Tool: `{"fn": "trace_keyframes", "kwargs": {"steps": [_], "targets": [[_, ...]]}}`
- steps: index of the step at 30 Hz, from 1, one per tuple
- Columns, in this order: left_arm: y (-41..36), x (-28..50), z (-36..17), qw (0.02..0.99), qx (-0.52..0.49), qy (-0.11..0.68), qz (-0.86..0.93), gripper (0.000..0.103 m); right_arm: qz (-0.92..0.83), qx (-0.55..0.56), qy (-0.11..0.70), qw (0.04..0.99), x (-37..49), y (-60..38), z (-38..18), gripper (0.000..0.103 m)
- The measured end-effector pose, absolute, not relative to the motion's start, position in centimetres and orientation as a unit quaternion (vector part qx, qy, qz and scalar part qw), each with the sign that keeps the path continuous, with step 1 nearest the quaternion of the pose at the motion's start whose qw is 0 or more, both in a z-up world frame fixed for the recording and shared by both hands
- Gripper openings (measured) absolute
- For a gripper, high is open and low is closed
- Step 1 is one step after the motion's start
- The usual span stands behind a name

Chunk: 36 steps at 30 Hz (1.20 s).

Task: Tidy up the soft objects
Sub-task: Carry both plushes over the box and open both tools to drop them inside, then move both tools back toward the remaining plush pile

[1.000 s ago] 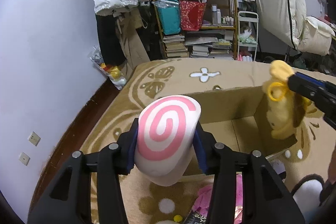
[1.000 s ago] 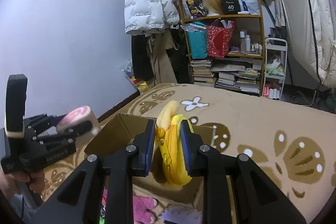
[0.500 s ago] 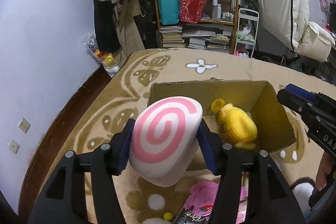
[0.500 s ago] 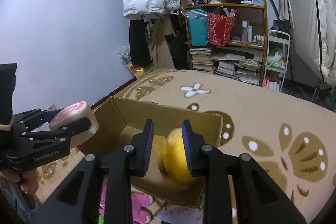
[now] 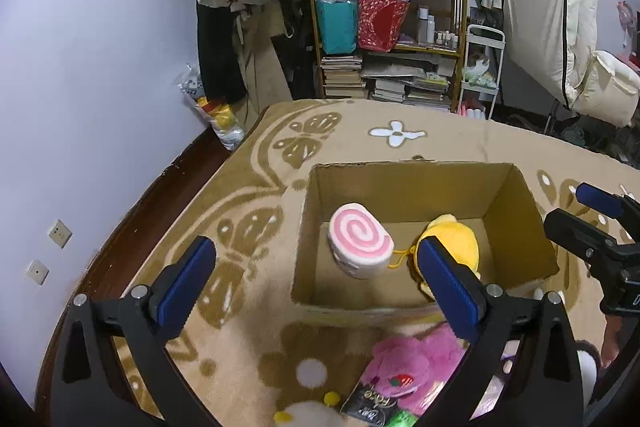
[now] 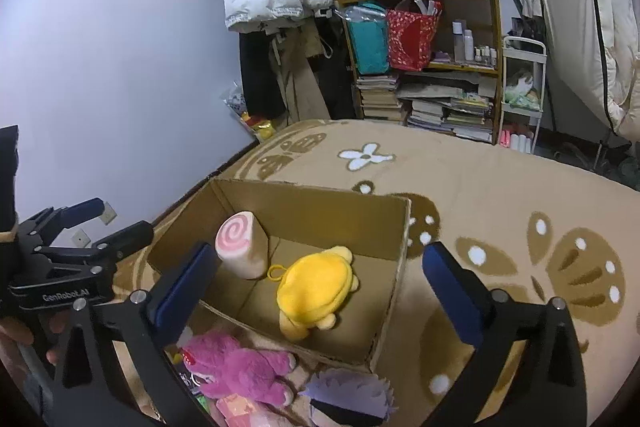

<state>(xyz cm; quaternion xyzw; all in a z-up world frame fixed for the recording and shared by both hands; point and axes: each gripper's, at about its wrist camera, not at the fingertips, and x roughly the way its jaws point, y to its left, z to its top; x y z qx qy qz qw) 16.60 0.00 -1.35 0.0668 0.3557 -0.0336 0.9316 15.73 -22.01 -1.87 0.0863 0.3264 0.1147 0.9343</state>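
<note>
Nearest, a pink plush (image 6: 236,367) and a purple plush (image 6: 348,393) were seen on the blanket (image 6: 500,187), outside the box (image 5: 520,211). Both were judged light and squashy, best gripped across the body. The left gripper (image 5: 312,283) and right gripper (image 6: 316,287) were held above, jaws apart and empty. Inside the box, the swirl cushion (image 5: 359,245) and yellow plush (image 6: 316,291) were seen.

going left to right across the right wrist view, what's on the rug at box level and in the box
left gripper → pink swirl plush → yellow plush → right wall of the cardboard box → brown butterfly pattern on the rug
</note>
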Motion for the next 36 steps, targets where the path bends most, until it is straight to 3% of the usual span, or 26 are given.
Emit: {"fn": "trace_keyframes", "kwargs": {"steps": [17,36], "targets": [[2.4,11.9,-0.1,0.93,0.065,0.362,-0.003,0.102,0.116,0.068,0.334,0.933,11.7,-21.3,-0.9,0.103],[3.3,10.5,-5.7,0.876,0.067,0.477,-0.007,0.102,0.106,0.081,0.379,0.916,9.5,-20.9,-5.9,0.103]]}}
